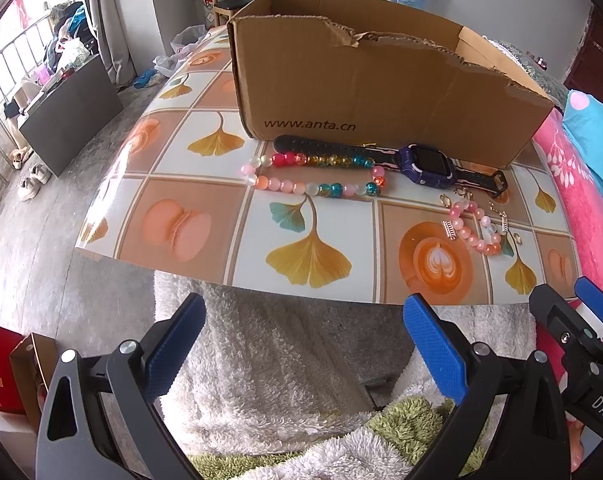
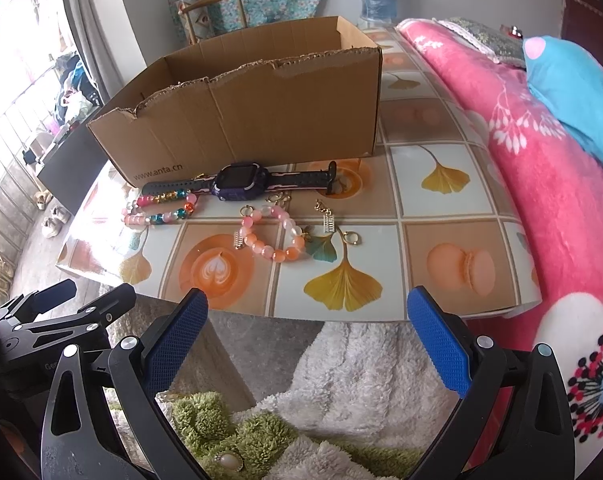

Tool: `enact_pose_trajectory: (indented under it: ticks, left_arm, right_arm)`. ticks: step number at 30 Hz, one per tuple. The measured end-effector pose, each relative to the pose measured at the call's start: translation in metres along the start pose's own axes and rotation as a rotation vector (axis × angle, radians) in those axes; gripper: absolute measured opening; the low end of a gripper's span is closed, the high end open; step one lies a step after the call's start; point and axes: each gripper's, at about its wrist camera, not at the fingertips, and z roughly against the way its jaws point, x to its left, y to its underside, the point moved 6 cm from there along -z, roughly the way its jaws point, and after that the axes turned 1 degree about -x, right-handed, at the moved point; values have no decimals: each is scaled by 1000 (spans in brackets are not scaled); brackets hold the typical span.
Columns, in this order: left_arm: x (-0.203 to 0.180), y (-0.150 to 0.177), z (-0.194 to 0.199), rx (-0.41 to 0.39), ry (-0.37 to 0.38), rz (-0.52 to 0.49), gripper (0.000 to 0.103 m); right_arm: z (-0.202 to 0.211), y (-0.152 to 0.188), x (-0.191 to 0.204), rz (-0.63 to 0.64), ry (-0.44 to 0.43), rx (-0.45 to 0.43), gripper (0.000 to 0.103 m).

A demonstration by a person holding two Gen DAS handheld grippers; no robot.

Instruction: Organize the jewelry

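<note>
Table: a flat top (image 2: pixel 433 256) under glossy printed vinyl, squares of yellow ginkgo leaves, macarons and latte cups; its near edge runs straight across just beyond both sets of fingertips
Box: an open corrugated cardboard box (image 1: pixel 365 92) with a ragged, torn front rim and printed web address; stands at the back of the table, empty as far as can be seen
Watch: a purple and black smartwatch (image 1: pixel 429 164) with a ribbed strap, laid out flat, just in front of the box wall
Long beads: a strand of round glassy multicoloured beads (image 1: pixel 313 178), pink, red, amber and teal, lying as a flattened loop; touching the watch strap
Pink bracelet: a loop of smooth pink and orange beads (image 2: pixel 273 236); nearer the table edge, apart from the watch
Small pieces: gold and silver earrings (image 2: pixel 351 238) scattered around the pink bracelet; fine detail too small to tell
Open room: bare vinyl between the jewelry and the near edge; a pink floral blanket (image 2: pixel 549 184) crowds the right side
Left gripper: the left gripper (image 1: pixel 301 344) hovers short of the table above white fleece (image 1: pixel 261 360); blue textured pads spread wide, holding nothing
Right gripper: the right gripper (image 2: pixel 307 344) sits level beside it, jaws equally wide, empty
</note>
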Motion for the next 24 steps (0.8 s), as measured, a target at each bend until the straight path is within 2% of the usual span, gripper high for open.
enact_pose_trajectory:
  ticks: [5, 10, 15, 19, 22, 24]
  left_arm:
    - [1, -4, -5, 4, 11, -1, 98]
    - [-4, -11, -6, -31, 15, -40, 98]
    - [-13, -21, -15, -42, 33, -107, 98]
    - [-19, -29, -17, -98, 134, -143, 98]
    - [-16, -37, -11, -195, 232, -115, 98]
    - [-13, -42, -9, -218, 253, -99, 98]
  right_arm:
    - [-5, -3, -2, -3, 2, 8, 96]
    - [-13, -11, -9, -19, 12, 6, 96]
    - [-16, -23, -18, -31, 14, -42, 96]
    - [-14, -37, -30, 3, 23, -110, 96]
    - [-13, -47, -36, 36, 19, -157, 96]
    - [-14, -56, -38, 65, -14, -173, 96]
